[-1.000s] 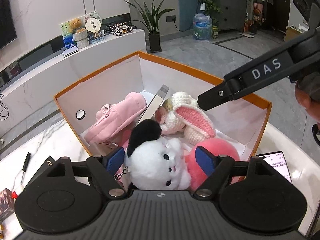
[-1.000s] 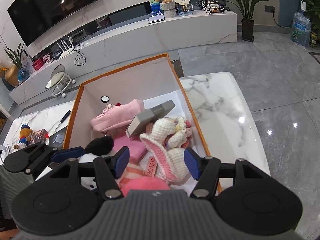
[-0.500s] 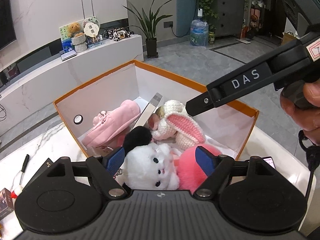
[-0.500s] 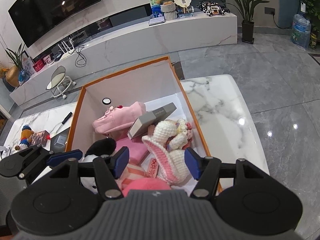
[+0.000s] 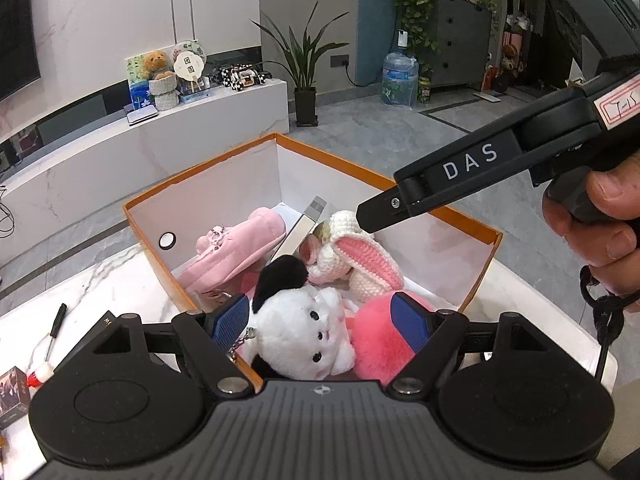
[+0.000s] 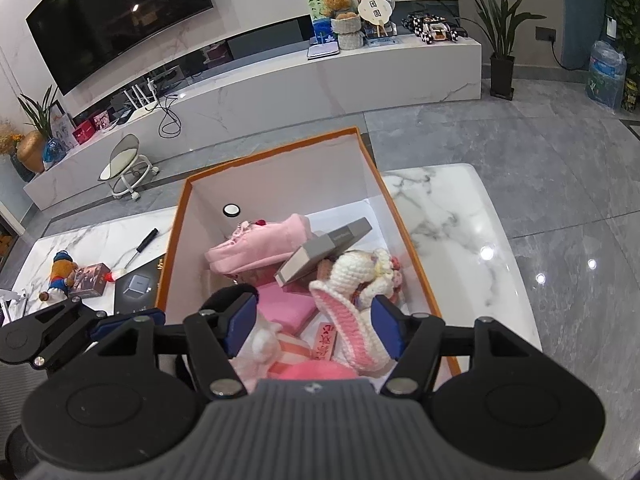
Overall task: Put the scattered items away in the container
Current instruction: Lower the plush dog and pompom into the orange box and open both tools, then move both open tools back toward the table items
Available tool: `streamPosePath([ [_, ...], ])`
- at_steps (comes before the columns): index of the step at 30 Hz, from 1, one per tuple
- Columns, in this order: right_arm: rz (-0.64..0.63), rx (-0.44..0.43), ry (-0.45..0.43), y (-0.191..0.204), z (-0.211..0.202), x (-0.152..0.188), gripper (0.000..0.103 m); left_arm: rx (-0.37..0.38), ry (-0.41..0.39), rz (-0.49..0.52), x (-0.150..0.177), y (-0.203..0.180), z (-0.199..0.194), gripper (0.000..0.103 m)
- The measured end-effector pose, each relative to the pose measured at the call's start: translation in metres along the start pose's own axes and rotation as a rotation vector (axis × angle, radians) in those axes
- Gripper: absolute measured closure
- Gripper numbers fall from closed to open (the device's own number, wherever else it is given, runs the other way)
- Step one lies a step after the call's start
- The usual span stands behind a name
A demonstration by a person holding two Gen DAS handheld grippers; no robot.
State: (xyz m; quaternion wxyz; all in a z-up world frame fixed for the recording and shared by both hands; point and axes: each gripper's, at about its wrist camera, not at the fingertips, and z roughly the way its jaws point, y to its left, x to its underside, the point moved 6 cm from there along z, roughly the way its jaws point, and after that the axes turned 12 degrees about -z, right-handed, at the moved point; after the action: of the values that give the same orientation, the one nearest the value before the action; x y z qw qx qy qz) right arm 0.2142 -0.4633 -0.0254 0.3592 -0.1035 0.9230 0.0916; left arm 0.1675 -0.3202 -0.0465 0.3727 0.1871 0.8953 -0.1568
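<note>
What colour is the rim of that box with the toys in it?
Orange, with white inner walls. The box rim shows best in the right wrist view.

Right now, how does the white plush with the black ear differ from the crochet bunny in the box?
The white plush is fluffy with a black ear; the crochet bunny is knitted with pink-lined ears. The plush lies at the near end, the bunny farther in, beside the grey box. Both sit inside the orange container.

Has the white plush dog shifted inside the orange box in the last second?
Cannot tell. The white plush dog lies in the same spot beside the pink pompom; only the camera view shifts.
</note>
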Motion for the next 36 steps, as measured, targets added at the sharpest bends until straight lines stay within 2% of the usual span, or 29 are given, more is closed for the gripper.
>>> streamPosePath([
  [12,-0.046,-0.002,-0.01,0.03,-0.006,-0.012,0.036,-0.004,-0.04,-0.038,-0.001,0.022,-0.029,0.011],
  [24,-0.127,-0.022,0.001,0.077,0.002,-0.024,0.034,-0.046,-0.075,-0.128,0.005,0.078,-0.061,0.011],
  [36,-0.25,-0.078,0.032,0.145,0.028,-0.029,0.034,-0.1,-0.099,-0.232,0.018,0.143,-0.09,0.011],
])
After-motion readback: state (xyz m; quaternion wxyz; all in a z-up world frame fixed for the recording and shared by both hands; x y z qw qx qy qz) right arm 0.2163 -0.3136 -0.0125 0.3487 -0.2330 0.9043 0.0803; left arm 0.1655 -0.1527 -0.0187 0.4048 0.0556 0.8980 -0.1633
